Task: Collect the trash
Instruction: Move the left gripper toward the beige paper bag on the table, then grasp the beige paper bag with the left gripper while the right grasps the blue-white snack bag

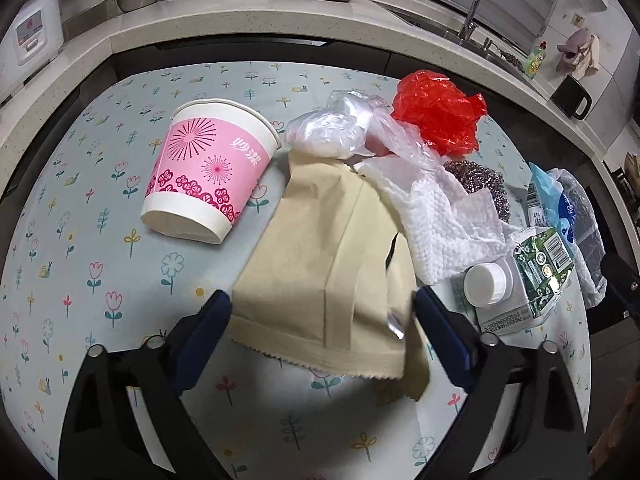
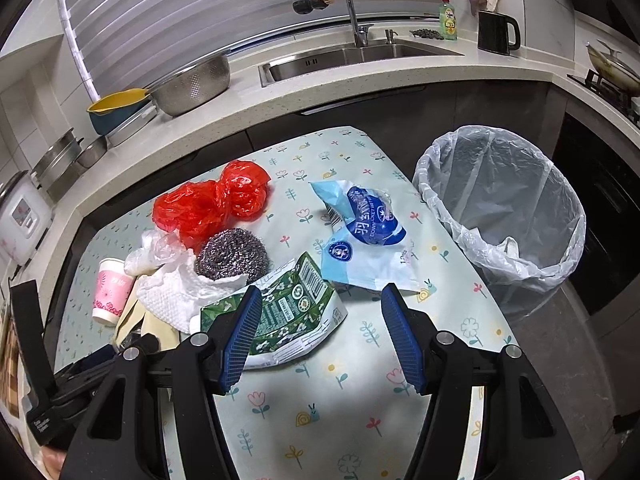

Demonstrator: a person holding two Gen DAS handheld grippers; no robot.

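Note:
My left gripper is open, low over the flowered tablecloth, and its jaws straddle a beige paper tissue at the tissue's side edges. A pink paper cup lies tipped to its left. Beyond are a clear plastic bag, a red plastic bag, a white paper towel, a steel scourer and a green carton with a white cap. My right gripper is open and holds nothing. The green carton lies by its left finger and a blue wrapper lies just ahead.
A bin lined with a clear bag stands off the table's right edge. Behind runs a counter with a sink, a steel colander, a black jug and a rice cooker. Bare cloth lies under my right gripper.

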